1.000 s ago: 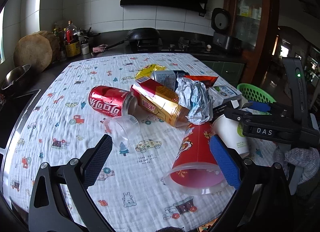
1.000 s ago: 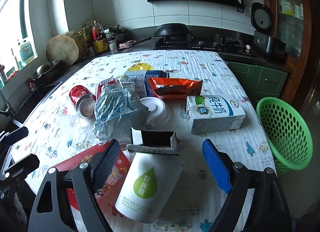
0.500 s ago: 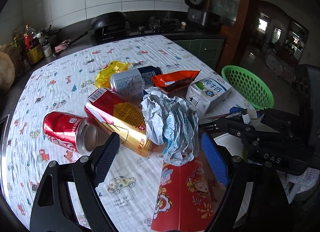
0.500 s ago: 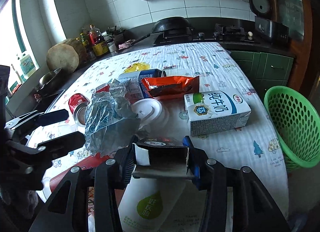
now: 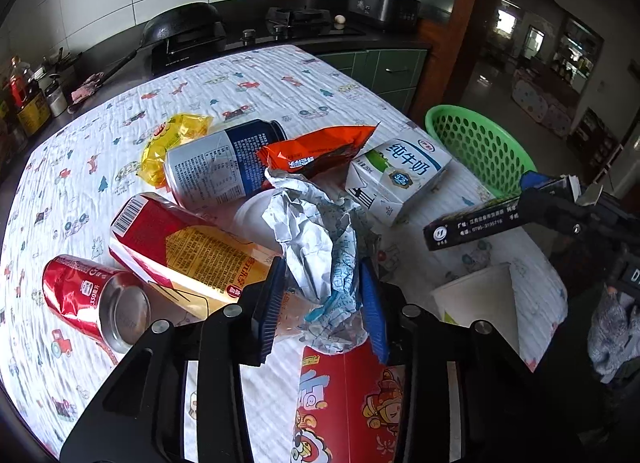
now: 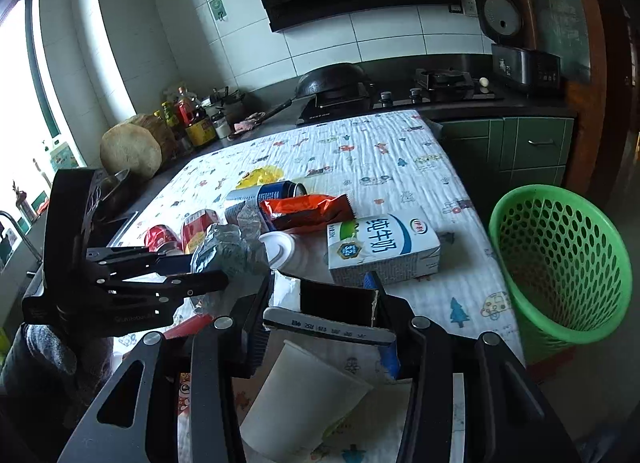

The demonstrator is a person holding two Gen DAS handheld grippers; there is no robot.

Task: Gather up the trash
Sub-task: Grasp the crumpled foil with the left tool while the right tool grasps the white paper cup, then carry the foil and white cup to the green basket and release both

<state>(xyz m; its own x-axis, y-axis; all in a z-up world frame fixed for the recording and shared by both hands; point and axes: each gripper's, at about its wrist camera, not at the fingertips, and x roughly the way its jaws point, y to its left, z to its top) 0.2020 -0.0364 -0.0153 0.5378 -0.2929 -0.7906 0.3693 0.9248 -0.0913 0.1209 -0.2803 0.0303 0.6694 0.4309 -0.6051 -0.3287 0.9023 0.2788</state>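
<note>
Crumpled silver foil wrapper (image 5: 320,247): clamped in left tongs (image 5: 322,305).
Flat black carton (image 6: 336,303): pinched by right tongs (image 6: 326,313).
Risk: loose foil slipping free before the green basket (image 6: 560,263).

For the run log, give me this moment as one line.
left gripper: shut on crumpled wrapper | right gripper: shut on black box | green basket: beside table

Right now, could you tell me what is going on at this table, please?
A person is collecting trash with two handheld grippers. The left gripper is shut on a crumpled foil wrapper; the right gripper is shut on a small black box, held above the table. Cans, a milk carton, paper cups and snack packets lie on the tablecloth. The green basket stands beside the table.
</note>
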